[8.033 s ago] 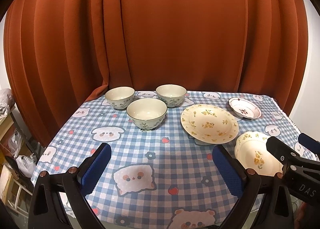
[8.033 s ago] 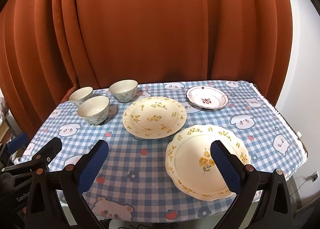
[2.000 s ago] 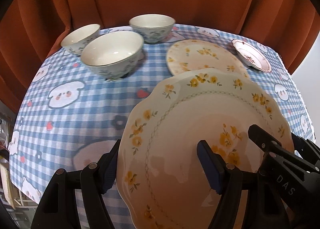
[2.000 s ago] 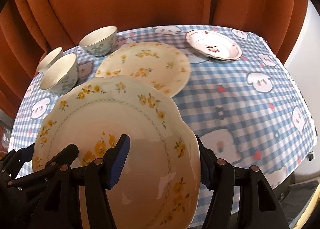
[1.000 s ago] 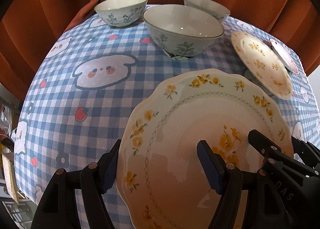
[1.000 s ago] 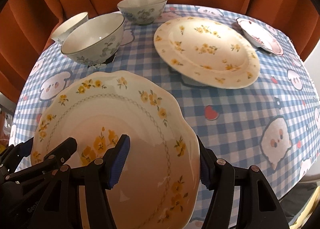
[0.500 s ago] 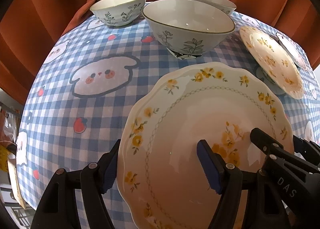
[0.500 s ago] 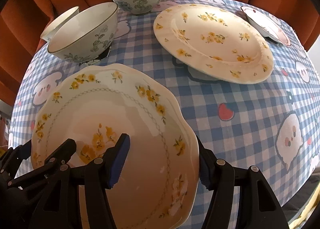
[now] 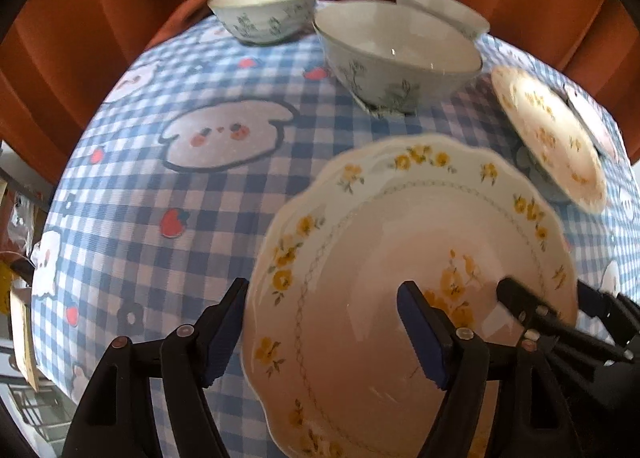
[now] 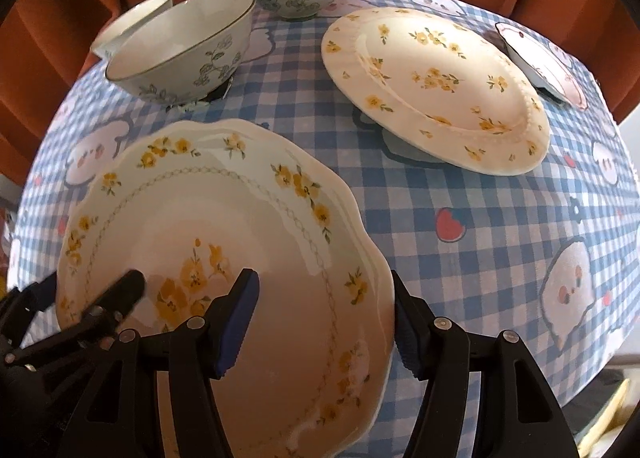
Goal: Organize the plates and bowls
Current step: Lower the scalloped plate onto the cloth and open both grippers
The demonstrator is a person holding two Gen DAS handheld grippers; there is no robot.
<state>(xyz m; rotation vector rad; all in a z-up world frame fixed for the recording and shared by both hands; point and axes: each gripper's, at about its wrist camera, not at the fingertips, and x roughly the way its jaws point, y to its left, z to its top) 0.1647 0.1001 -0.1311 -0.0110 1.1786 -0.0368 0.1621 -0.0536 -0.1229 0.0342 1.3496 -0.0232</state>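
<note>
- Scalloped plate point(image 9: 400, 258) with yellow flowers sits low over the near edge of the bench point(image 9: 208, 194), toward its near left corner, in front of the nearest bowl point(image 9: 400, 54). Whether its base touches the cloth, cannot tell.
- Left claw point(image 9: 320, 332) straddles the plate's left rim, one pad under the outer edge, one over the well. Its jaws have just been opening; the pads look slack on the rim, so no firm grip now.
- Right claw point(image 10: 324, 322) straddles the right rim the same way. Its jaws have also just been opening, by less; grip looks loosened, though contact at the outer pad cannot be ruled out.
- Compared with a second ago, the plate is closer to the bowl and lower.
- Judgement: set-down of this plate is finishing; release under way.
- Outward: round flowered plate point(image 10: 436, 86) mid-bench, small red-patterned plate point(image 10: 544, 62) near far right corner, two more bowls point(image 9: 266, 10) at the far edge by the curtain point(image 9: 120, 18).
- Remaining plates and bowls are not yet gathered.
</note>
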